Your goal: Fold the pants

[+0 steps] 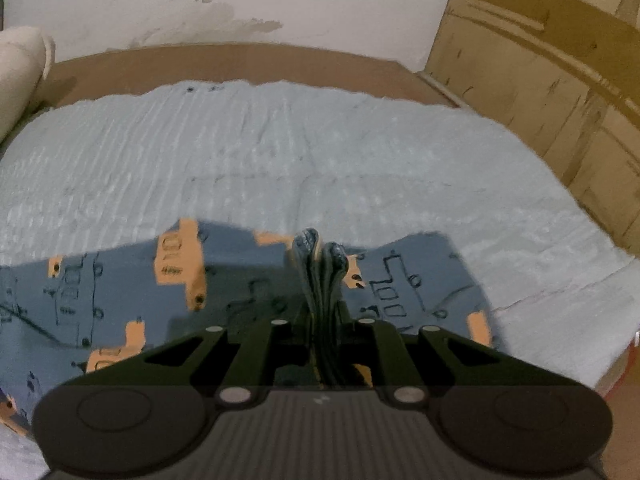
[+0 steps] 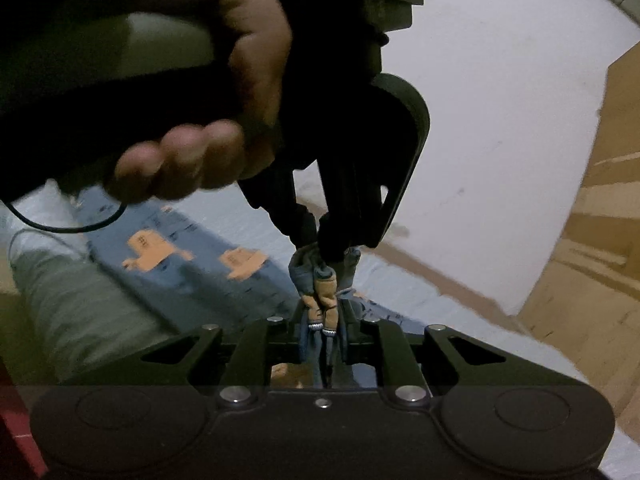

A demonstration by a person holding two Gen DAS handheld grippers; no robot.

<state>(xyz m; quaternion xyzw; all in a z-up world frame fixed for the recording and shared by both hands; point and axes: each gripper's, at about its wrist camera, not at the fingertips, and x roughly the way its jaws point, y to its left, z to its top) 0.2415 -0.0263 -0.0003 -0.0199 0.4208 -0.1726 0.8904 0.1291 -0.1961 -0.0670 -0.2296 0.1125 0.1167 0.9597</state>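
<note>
My left tool (image 1: 322,280) is clamped on a bunched fold of the pants (image 1: 224,280), its jaws nearly together with the gathered blue cloth squeezed upright between them. From that tool's camera the pants spread out below and to either side of the pinch, from about eight o'clock round to four o'clock, blue with orange vehicle prints and thin dark line drawings. They lie on a pale blue ribbed blanket (image 1: 280,152) that fills the middle of the view up towards twelve o'clock. Past the blanket's far edge runs a brown board (image 1: 240,60), with a stained white wall (image 1: 240,0) above it and a wooden panel (image 1: 540,80) at two o'clock. A cream roll (image 1: 20,72) sits at ten o'clock.

My right tool (image 2: 326,336) is closed on another gather of the same pants (image 2: 224,280), an orange and blue wad pinched between its jaws at the centre of its view. Directly above that, at twelve o'clock, my left tool (image 2: 320,240) comes down onto the same bunch, so the two grips sit just beside each other. My left hand (image 2: 208,120) wraps its handle at ten o'clock, and a thin black cable (image 2: 72,224) loops below it at nine o'clock. The rest of the pants trail off towards nine o'clock over the blanket (image 2: 260,224).
</note>
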